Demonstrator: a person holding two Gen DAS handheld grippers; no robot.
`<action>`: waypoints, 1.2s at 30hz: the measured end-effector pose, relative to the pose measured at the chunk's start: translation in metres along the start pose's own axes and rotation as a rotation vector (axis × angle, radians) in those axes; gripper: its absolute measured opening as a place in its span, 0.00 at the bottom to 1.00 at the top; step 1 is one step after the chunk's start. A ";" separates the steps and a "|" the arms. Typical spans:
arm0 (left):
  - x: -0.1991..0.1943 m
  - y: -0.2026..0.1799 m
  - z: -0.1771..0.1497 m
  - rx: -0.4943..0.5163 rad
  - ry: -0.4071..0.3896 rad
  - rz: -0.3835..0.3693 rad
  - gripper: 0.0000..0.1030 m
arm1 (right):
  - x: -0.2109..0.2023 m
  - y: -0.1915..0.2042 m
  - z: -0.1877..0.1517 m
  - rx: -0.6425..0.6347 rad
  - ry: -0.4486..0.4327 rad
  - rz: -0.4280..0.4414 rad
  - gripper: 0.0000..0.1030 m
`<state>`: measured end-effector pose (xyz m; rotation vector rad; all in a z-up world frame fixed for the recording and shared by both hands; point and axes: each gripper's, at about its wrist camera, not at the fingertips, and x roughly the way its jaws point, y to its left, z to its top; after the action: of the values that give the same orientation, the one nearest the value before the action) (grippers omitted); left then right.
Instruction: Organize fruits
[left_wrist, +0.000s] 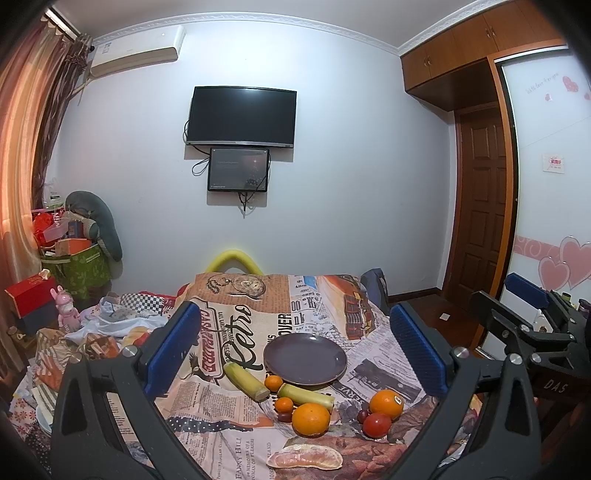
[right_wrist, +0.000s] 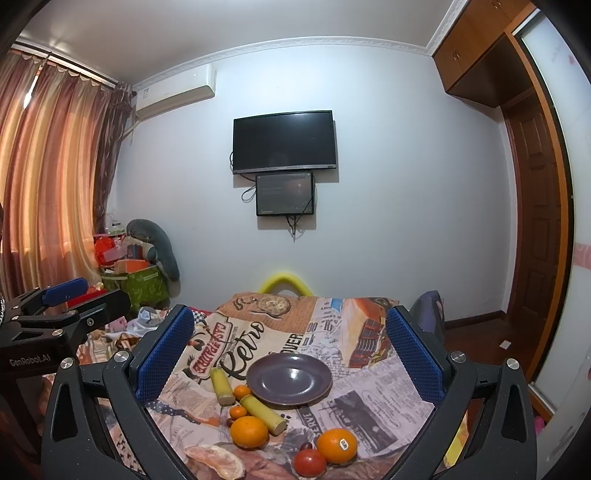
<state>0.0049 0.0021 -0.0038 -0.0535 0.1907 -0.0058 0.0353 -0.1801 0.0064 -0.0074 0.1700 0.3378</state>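
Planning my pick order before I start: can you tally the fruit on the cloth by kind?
Large oranges: 2
Small mandarins: 2
Yellow-green cane pieces: 2
Tomato: 1
Peeled pomelo segment: 1
Small dark red fruits: 2
Total: 10
The plate holds none.

Wall-mounted television (left_wrist: 242, 115), air conditioner (left_wrist: 138, 48), curtains (right_wrist: 48, 166), wooden door (left_wrist: 480, 199)
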 end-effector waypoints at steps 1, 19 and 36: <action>0.000 0.000 0.000 0.000 -0.001 -0.001 1.00 | 0.000 0.000 0.000 -0.001 0.001 0.001 1.00; 0.001 -0.001 0.001 0.000 -0.001 -0.004 1.00 | 0.000 0.001 0.004 0.004 0.006 0.009 1.00; 0.025 -0.006 -0.004 0.013 0.033 0.007 1.00 | 0.023 -0.013 -0.010 0.004 0.069 -0.011 1.00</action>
<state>0.0291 -0.0041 -0.0118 -0.0396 0.2236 -0.0010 0.0590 -0.1853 -0.0076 -0.0162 0.2387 0.3267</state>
